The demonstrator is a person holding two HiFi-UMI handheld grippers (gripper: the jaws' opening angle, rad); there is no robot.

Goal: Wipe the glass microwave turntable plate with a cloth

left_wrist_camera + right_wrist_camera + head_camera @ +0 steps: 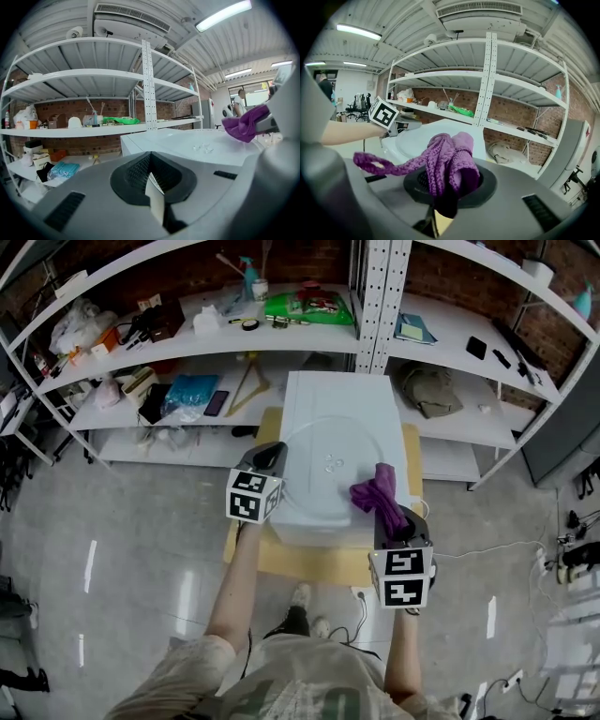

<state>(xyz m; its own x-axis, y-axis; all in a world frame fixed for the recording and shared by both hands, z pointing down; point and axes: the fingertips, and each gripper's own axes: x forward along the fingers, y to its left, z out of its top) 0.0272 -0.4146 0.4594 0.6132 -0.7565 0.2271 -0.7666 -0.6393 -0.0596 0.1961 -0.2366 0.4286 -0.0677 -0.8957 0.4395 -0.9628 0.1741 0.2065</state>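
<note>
Right of frame centre, the right gripper [392,524] pinches the purple cloth [375,493] over the glass plate [314,439], likely ready to wipe, while the left gripper [272,456], jaws pressed together and empty, waits at its left rim.

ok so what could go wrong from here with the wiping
1. The plate lies loose on the white box and is nearly as wide as its top. The left gripper is at its left rim but seems shut on nothing, so a wiping push could slide the plate off.
2. The cloth is bunched in the right gripper with a loop hanging free; it may snag or pull out.
</note>
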